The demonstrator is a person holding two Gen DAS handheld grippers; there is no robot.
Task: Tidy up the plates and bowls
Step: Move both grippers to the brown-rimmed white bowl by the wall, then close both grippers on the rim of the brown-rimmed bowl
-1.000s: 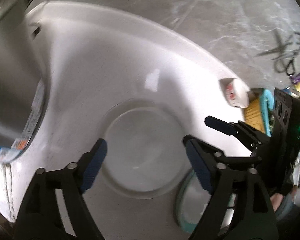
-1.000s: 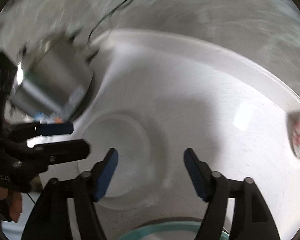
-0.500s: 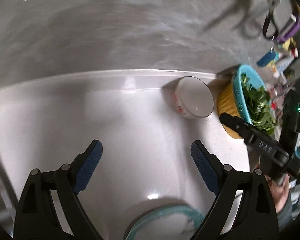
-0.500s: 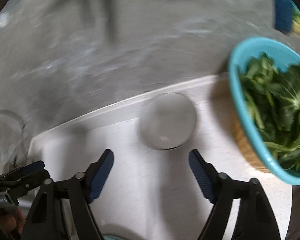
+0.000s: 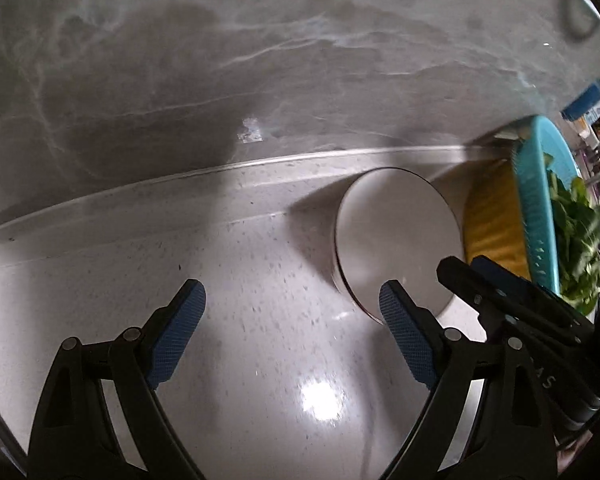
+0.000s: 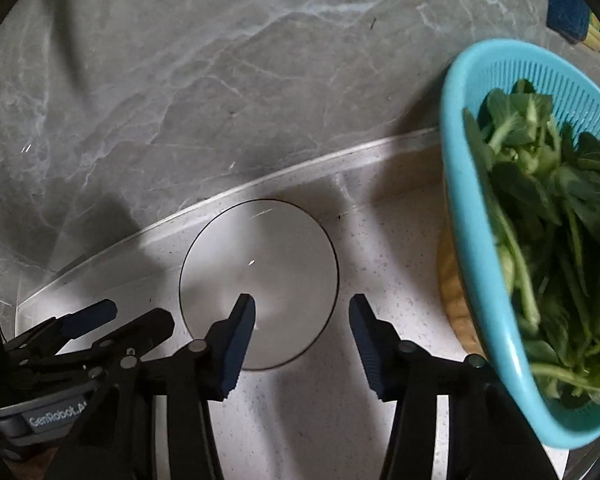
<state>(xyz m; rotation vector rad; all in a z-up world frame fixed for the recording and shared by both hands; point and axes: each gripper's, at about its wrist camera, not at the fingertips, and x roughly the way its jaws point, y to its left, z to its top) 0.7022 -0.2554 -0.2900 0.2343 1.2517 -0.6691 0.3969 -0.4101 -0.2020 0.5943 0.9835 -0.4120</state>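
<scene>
White, glossy and probably ceramic, the small bowl stands on the pale speckled countertop close to the grey marbled backsplash, at about 2 o'clock from the left gripper in the left wrist view. Left gripper: jaws wide, nothing between them, only bare counter below. Right gripper: jaws closing, about half spread; the near right-hand arc of the bowl's rim appears to lie between the fingertips, one tip over the bowl's inside at about 11 o'clock, the other outside it at 1 o'clock; no pad is seen pressing yet. Further right, at 2 to 3 o'clock, a turquoise colander of leafy greens sits on a yellow basin, just beside the bowl. Handling, by judgement: stiff, light, smooth enough to slip, and breakable if dropped. The rim wall is the natural hold, one pad inside and one outside, pinched squarely, then lifted clear of the colander.
</scene>
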